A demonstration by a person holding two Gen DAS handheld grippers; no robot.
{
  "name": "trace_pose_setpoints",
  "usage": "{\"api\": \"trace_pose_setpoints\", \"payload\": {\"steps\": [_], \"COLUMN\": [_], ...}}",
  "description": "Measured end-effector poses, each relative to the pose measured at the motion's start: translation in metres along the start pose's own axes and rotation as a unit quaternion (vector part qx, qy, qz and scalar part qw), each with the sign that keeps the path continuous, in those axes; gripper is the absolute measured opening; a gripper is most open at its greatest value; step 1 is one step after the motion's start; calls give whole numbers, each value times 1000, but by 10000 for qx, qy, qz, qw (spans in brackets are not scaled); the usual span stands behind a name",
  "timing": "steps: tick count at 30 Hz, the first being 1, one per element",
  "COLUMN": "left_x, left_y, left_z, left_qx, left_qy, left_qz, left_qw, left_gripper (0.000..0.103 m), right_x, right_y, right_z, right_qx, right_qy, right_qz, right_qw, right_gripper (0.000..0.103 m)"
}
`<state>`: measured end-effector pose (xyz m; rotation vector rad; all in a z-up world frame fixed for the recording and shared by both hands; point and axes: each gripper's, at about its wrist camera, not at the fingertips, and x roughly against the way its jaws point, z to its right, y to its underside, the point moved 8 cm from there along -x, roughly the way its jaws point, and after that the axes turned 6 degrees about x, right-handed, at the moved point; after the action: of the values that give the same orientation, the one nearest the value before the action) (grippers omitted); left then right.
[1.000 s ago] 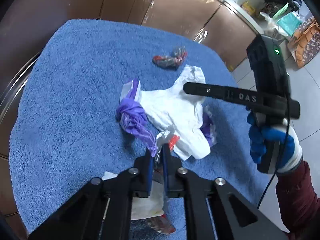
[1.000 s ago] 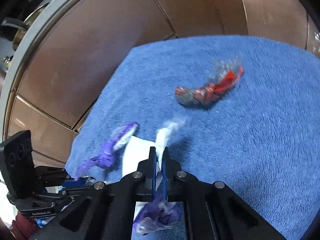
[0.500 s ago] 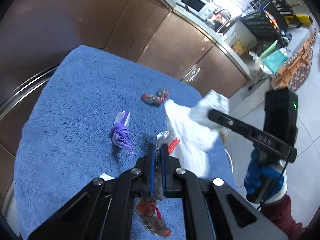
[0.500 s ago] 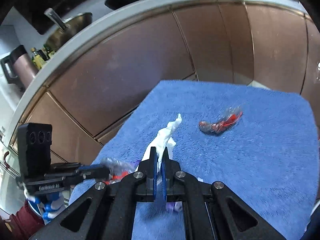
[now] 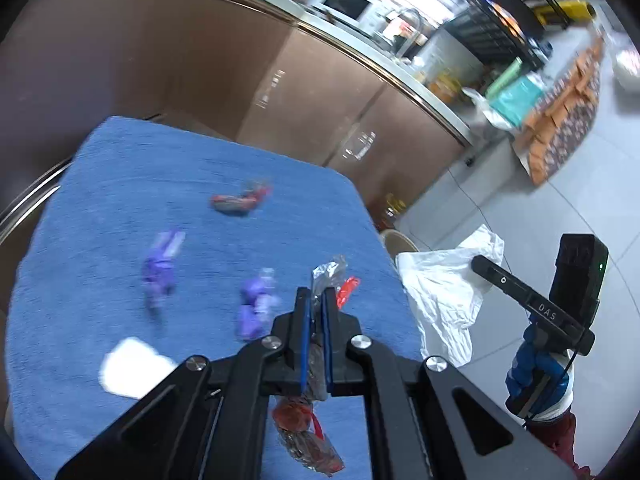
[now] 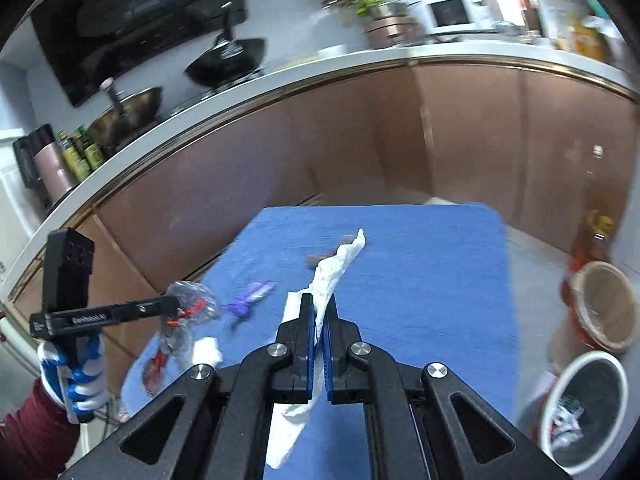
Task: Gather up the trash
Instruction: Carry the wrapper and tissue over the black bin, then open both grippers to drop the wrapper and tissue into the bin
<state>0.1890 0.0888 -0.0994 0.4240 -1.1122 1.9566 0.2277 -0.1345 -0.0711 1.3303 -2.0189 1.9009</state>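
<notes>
Both hands raised, tilted downward; left fingers (image 5: 301, 322) pinching wrapper (image 5: 330, 276); right fingers (image 6: 308, 322), tissue (image 6: 334, 274)

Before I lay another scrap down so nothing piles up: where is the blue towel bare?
Bare: the towel's far end beyond the red wrapper, and its right side, seen from the right tool. Crowded: the near middle, with two purple wrappers and a white scrap.

On the blue towel (image 5: 100, 184): two crumpled purple wrappers (image 5: 162, 264), one red foil wrapper (image 5: 238, 201), one white paper scrap (image 5: 130, 366). Two round bins (image 6: 584, 404) stand beside it.
</notes>
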Motion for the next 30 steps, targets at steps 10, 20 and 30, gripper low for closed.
{"api": "trace_pose_setpoints", "payload": {"steps": [10,20,30], "left_x": [-147,-325,-457], "left_y": [30,70,99], "left_z": [154,299,331], "left_qx": [-696,-1224,-1167], "left_qy": [522,870,721], "left_qz": [-981,-1820,-2350], "left_qw": [9914,9718,9623], "left_gripper": [5,5,36], "right_x": [76,84,66], "right_y": [58,122,162], "right_z": [147,292,364], "right_qx": [-809,-1820,-1846], "right_qy": [1592,2667,3257], "right_qz": [108,-95,-692], "right_qw": [9839,9464,9247], "right_gripper": [4,4,9]}}
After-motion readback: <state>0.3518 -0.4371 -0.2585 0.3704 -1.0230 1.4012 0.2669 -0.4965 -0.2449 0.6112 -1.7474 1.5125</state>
